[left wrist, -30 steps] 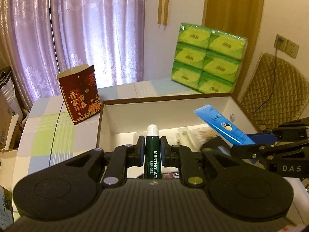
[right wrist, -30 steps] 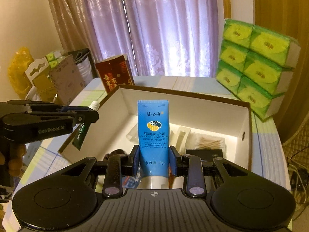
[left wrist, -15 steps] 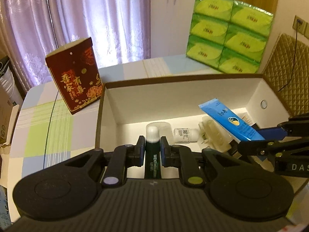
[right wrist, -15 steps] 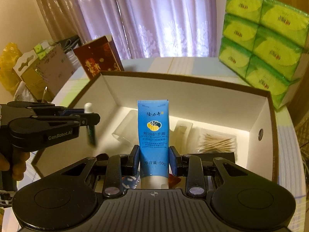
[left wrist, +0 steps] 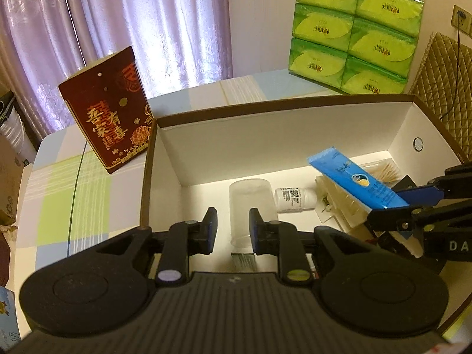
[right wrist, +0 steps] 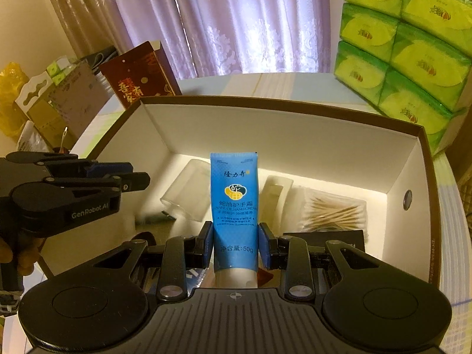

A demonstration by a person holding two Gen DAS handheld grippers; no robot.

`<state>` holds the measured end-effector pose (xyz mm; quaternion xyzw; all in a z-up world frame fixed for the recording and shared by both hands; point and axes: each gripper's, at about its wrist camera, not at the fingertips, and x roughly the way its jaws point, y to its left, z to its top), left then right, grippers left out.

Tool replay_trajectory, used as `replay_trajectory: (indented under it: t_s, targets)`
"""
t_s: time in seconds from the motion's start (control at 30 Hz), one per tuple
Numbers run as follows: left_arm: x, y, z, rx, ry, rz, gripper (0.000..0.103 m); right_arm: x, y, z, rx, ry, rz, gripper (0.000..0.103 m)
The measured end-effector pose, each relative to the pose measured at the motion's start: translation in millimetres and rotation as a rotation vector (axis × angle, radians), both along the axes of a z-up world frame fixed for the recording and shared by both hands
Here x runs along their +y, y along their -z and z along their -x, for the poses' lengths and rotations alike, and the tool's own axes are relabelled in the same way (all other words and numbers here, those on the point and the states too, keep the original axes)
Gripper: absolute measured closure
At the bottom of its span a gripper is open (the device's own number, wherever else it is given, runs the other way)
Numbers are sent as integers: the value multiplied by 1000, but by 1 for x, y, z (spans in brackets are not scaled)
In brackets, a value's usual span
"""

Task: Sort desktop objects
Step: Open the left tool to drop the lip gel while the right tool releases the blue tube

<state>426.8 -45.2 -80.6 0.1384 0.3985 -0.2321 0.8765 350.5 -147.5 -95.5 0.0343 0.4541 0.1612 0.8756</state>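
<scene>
Gone from the left gripper (left wrist: 230,230), now spread empty over the box (left wrist: 295,104), is the green tube, while the right gripper (right wrist: 235,247) clamps the blue tube (right wrist: 234,200) upright, crimp up, above the box floor.

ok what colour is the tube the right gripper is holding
Bright blue tube with a white cap end, clearest in the right wrist view.

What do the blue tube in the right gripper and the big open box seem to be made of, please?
Blue tube: apparently soft plastic with a glossy printed skin and a flat crimped end. Open box: likely matte cardboard, with thin folded walls, white inside and brown at the rim.
</scene>
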Motion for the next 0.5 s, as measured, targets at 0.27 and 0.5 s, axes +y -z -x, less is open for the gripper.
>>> replay_trajectory:
  t_s: [0.27, 0.5]
  targets:
    - [4, -4, -1, 3, -11, 12, 80, 12, 4, -3, 9, -28, 3, 75]
    - [7, -5, -2, 6, -20, 16, 76, 17, 9, -6, 8, -45, -5, 72]
